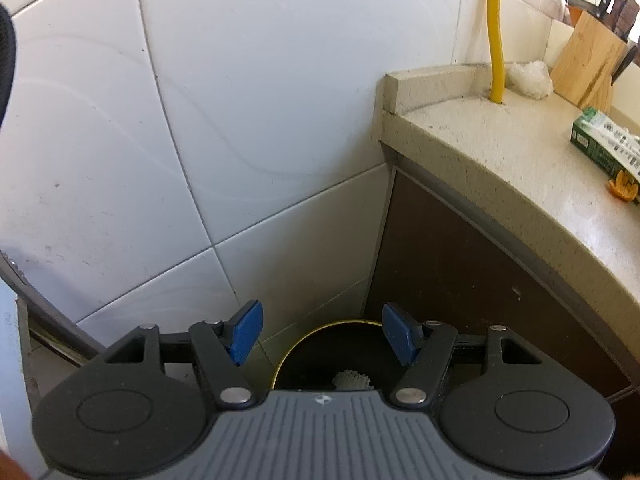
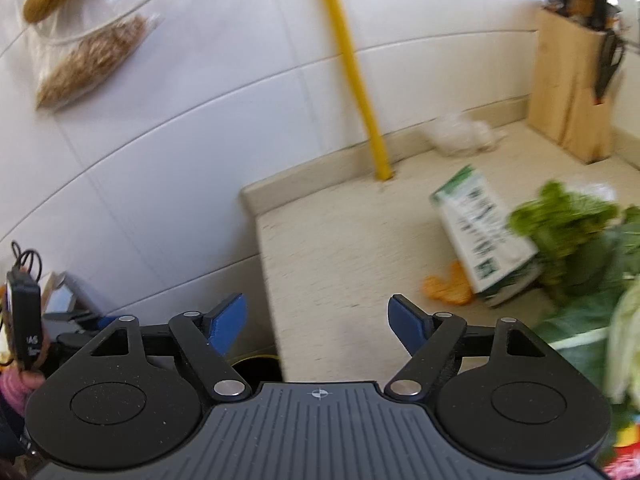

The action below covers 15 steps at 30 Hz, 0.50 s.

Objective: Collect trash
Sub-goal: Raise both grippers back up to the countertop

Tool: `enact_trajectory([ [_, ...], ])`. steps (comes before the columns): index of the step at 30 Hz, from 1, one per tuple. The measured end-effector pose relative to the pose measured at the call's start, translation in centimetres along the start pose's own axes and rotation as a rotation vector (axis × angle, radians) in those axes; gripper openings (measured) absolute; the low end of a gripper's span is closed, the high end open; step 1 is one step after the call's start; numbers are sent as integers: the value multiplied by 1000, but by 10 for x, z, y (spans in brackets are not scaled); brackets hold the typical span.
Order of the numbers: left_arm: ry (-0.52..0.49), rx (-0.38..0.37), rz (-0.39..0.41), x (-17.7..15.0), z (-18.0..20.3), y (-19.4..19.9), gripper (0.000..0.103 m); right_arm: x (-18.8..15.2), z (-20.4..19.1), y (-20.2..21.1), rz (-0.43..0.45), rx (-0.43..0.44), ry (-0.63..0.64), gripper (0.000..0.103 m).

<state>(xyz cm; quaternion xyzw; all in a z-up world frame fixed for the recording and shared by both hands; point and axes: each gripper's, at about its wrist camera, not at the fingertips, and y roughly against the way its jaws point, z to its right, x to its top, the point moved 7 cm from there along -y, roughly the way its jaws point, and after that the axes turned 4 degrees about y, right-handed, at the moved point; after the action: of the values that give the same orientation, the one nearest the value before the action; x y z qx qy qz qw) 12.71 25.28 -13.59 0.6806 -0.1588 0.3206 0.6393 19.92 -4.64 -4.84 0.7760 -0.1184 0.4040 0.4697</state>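
Observation:
My left gripper (image 1: 322, 334) is open and empty, hanging over a round black bin with a yellow rim (image 1: 320, 330) on the floor beside the cabinet; something white and ribbed (image 1: 351, 379) lies inside it. My right gripper (image 2: 316, 326) is open and empty above the left end of the beige counter (image 2: 340, 264). On the counter lie a green-and-white carton (image 2: 482, 240), orange peel (image 2: 446, 286) beside it, and a crumpled clear plastic wrap (image 2: 460, 136) by the wall. The carton (image 1: 608, 144), the peel (image 1: 622, 189) and the wrap (image 1: 528, 78) also appear in the left wrist view.
A yellow pipe (image 2: 352, 68) runs down the tiled wall into the counter. A wooden knife block (image 2: 572, 84) stands at the back right. Leafy greens (image 2: 580, 240) and a cabbage (image 2: 624, 340) lie right of the carton. Bags (image 2: 88, 60) hang on the wall. The bin's rim (image 2: 256, 360) shows below the counter's end.

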Motion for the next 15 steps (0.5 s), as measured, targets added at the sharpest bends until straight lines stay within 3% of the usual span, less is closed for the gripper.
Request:
enact_trajectory([
  [7,-41,-28,-48,-5,19,-2,63,9,24,25,49,-45,-34,84],
  [15,-92,-158,17,24,91,6,63,15,65,40,81,-115,-75,84],
])
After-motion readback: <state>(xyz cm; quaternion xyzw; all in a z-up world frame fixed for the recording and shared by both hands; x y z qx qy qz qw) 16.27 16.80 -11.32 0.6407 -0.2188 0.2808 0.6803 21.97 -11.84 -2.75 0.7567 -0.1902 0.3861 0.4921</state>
